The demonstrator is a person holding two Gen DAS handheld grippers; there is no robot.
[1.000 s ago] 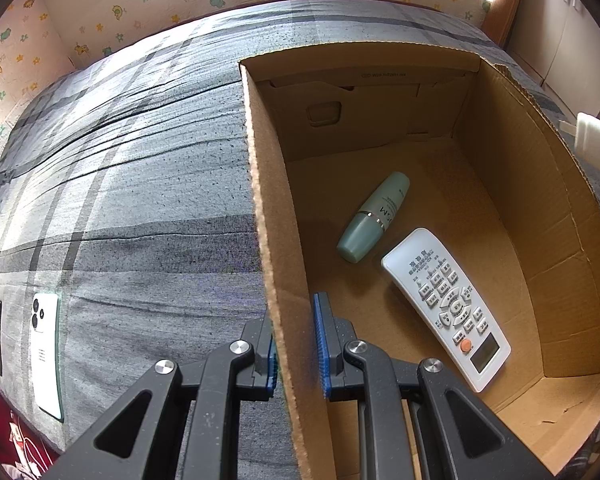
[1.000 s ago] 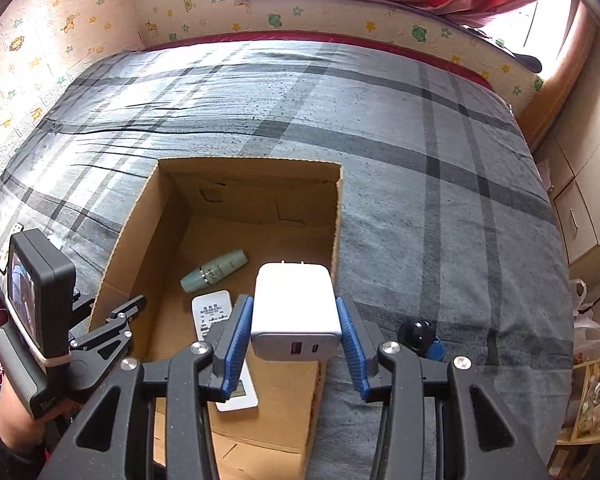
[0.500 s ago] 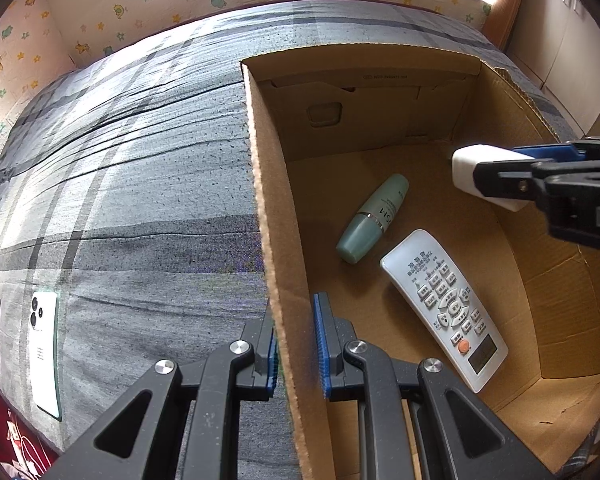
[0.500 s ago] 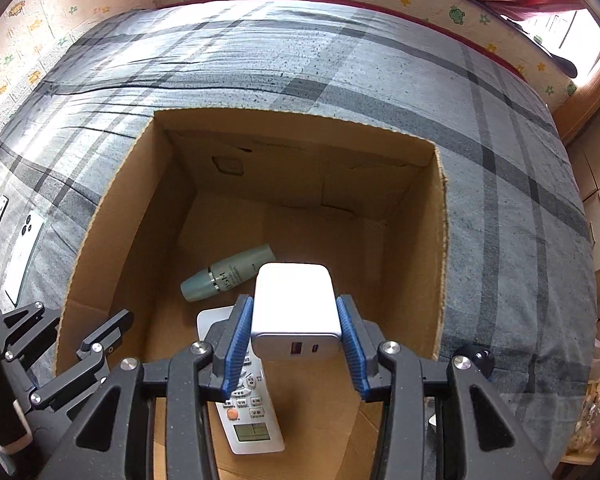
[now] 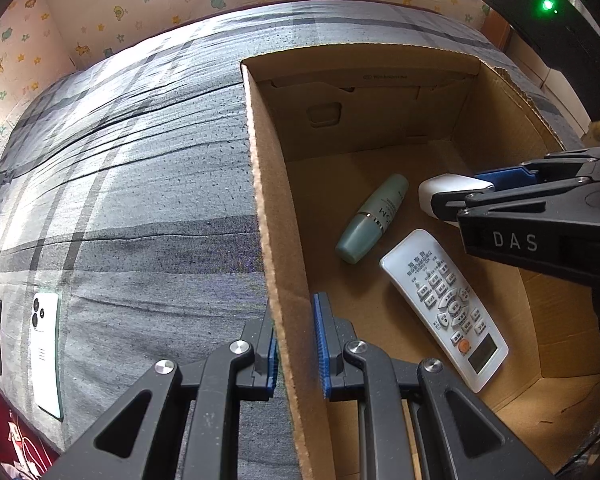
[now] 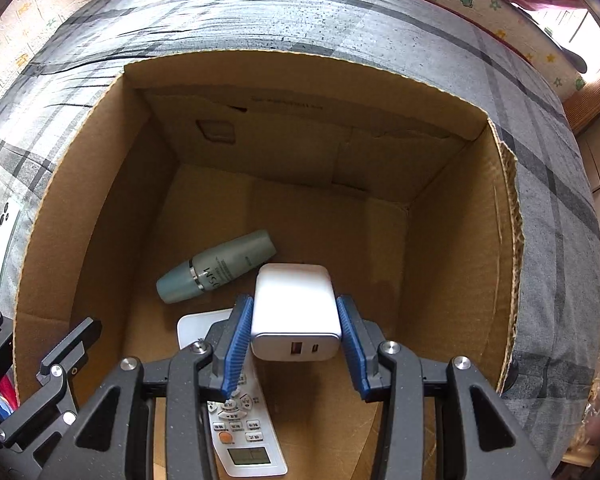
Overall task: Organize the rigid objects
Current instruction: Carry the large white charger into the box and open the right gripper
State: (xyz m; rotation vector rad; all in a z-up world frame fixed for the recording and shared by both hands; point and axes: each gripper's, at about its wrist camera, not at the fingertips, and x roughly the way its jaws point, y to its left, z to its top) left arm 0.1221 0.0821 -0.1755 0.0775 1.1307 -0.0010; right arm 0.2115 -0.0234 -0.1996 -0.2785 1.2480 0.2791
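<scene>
An open cardboard box [image 6: 460,264] stands on a grey plaid bed. On its floor lie a pale green bottle [image 6: 216,268] and a white remote control [image 6: 240,436]. My right gripper [image 6: 296,336] is shut on a white charger block [image 6: 294,308] and hangs inside the box, above the floor, just right of the bottle. The left wrist view shows that charger [image 5: 444,192] and the right gripper reaching in from the right, with the bottle [image 5: 372,220] and the remote [image 5: 444,304] below. My left gripper [image 5: 296,344] is shut on the box's left wall [image 5: 276,216].
Two white phones [image 5: 46,352] lie flat on the bedspread [image 5: 132,184] to the left of the box. A wall with cartoon print runs behind the bed. Wooden cabinets stand at the far right.
My right gripper has come down with the charger from above the box's right edge into the box. The left gripper has stayed on the box wall.
</scene>
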